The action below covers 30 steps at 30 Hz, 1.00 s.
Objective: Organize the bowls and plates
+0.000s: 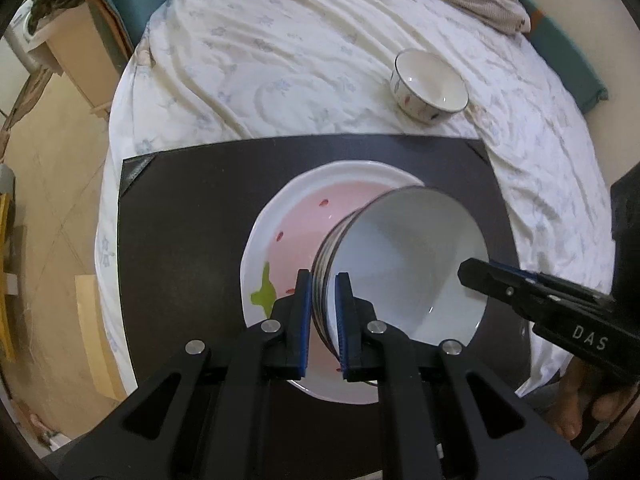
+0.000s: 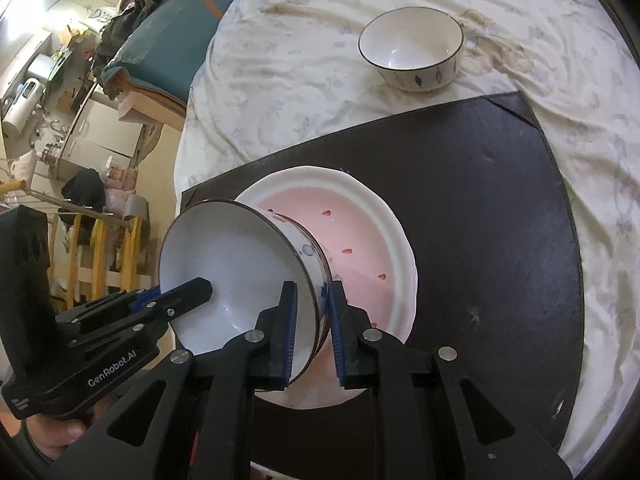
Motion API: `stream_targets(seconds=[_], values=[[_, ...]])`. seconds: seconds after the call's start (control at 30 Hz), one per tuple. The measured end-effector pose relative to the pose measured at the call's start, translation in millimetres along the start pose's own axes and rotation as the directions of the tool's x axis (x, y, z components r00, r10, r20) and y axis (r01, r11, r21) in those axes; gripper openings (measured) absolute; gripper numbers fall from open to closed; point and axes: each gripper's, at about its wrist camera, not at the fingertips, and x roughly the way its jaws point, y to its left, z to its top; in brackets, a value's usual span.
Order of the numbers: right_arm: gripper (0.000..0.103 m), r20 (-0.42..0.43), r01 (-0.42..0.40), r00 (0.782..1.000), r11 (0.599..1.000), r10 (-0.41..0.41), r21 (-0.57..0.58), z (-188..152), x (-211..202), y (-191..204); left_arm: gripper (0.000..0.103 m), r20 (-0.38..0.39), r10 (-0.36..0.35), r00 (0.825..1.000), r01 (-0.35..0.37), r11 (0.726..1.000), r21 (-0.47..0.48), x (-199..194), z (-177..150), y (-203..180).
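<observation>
Two grippers share one load above a bed spread with a pale, rumpled flowered sheet, the biggest thing in either view. On it lies a dark mat, and on the mat rests the strawberry plate, white-rimmed with a pink centre, red seeds and a green leaf mark. Over that plate is a white bowl with a dark rim, held tilted, its opening turned toward the left wrist camera; beneath it a second rim line suggests another bowl nested under it, though I cannot tell this for certain. The left gripper is clenched on the bowl's wall, one blue pad outside and one inside. The right gripper pinches the opposite side of the rim the same way, so both tools are grasping the white bowl and neither is released. Whether the bowl's foot touches the plate or hangs just above it cannot be made out. Well apart, beyond the mat's far edge, a smaller patterned bowl stands upright and alone on the sheet. Judging by this layout, the task looks partly done: the plate is placed as a base and the held bowl is about to be set on it, while levelling, letting go and fetching the patterned bowl remain.
</observation>
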Motion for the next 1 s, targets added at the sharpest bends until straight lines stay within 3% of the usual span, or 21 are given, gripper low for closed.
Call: stream_targets(seconds=[0.4, 1.0], values=[[0.019, 0.077, -0.071, 0.995, 0.997, 0.069, 0.024, 6.9, -15.9, -4.7, 0.009, 0.023, -0.029, 0.999, 0.03, 0.999, -0.017, -3.3, 4.4, 5.7], [0.019, 0.071, -0.144, 0.988, 0.987, 0.139, 0.072, 16.2, -4.3, -14.1, 0.012, 0.01, -0.068, 0.998, 0.068, 0.997, -0.022, 11.3, 16.0, 7.5]])
